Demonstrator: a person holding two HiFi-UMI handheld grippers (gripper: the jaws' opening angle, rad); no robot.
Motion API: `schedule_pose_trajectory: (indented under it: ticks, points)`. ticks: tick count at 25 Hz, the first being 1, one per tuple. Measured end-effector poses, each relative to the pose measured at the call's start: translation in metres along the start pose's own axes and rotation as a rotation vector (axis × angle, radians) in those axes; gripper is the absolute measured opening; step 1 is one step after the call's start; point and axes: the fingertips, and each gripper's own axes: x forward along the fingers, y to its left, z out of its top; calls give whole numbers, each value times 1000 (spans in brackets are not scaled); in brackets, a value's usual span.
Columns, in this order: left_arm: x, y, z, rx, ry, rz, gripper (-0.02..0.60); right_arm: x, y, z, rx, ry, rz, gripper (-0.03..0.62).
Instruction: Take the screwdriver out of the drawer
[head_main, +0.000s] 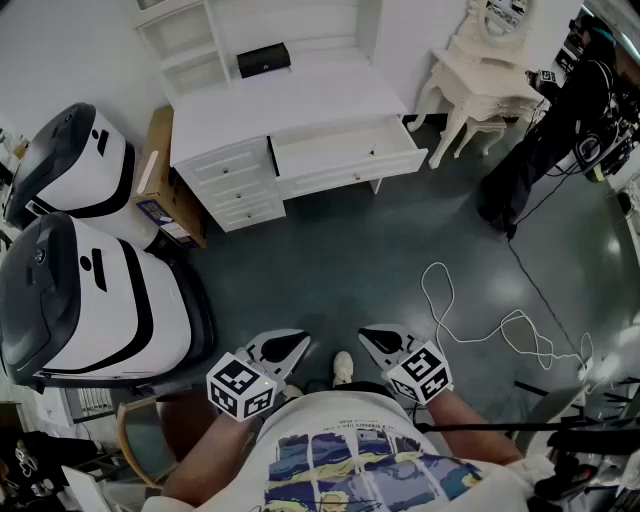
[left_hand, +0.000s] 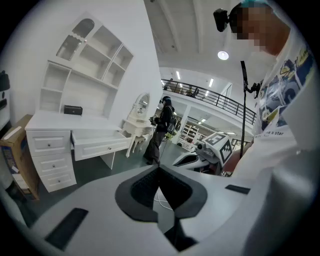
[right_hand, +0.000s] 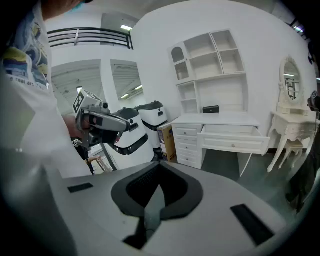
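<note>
Nearest, at abt 6 o'clock in the head view, the person keeps both tools tucked close to the body. L tongs (head_main: 288, 350) and R tongs (head_main: 382, 342) sit side by side and angle down twd the floor (head_main: 350, 250). This looks like a carry posture, since nothing is in reach yet. The L gripper view shows the L tips meeting w/ nothing btw them, so closed and empty. The R gripper view shows the same for the R tongs: pads together, no object. Closed probably just bc there's nothing to grab at this range. A loose white cable (head_main: 470, 320) loops on the floor at abt 3 o'clock of the R tongs, clear of the straight path ahead. Two big white-and-black machines (head_main: 95, 300) stand at 9 to 10 o'clock. Far off at 12 o'clock is the white worktop (head_main: 290, 95) w/ a black box (head_main: 263, 60) on it. Its wide drawer (head_main: 350, 160) is already pulled out, presumably so the contents can be reached from above. The screwdriver can't be made out: too far and too small, so prob. lying inside that drawer. That puts it well apart from both tongs, straight ahead at 12 o'clock across open floor. Task looks barely begun; the approach comes first, and whichever tongs do the pick will have to open.
</note>
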Motion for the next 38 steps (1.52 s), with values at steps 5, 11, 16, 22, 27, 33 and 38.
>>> schedule_pose_trajectory:
  ticks: [5, 11, 16, 22, 27, 33, 38]
  points:
    - [26, 4, 12, 4, 7, 14, 14, -1, -31, 4, 0, -14, 3, 25]
    - [49, 10, 24, -9, 3, 37, 14, 0, -57, -6, 22, 4, 26, 25]
    - [59, 27, 36, -3, 14, 20, 14, 18, -80, 1, 60, 17, 20, 25]
    - [73, 100, 56, 12, 0, -28, 14, 67, -116, 28, 94, 22, -45, 26]
    - [78, 169, 95, 39, -17, -91, 14, 116, -144, 63, 156, 37, -98, 26]
    - [72, 230, 126, 58, 16, -184, 14, 168, -180, 112, 157, 77, -174, 26]
    - [72, 288, 144, 52, 31, -187, 14, 197, -218, 134, 187, 110, -225, 28]
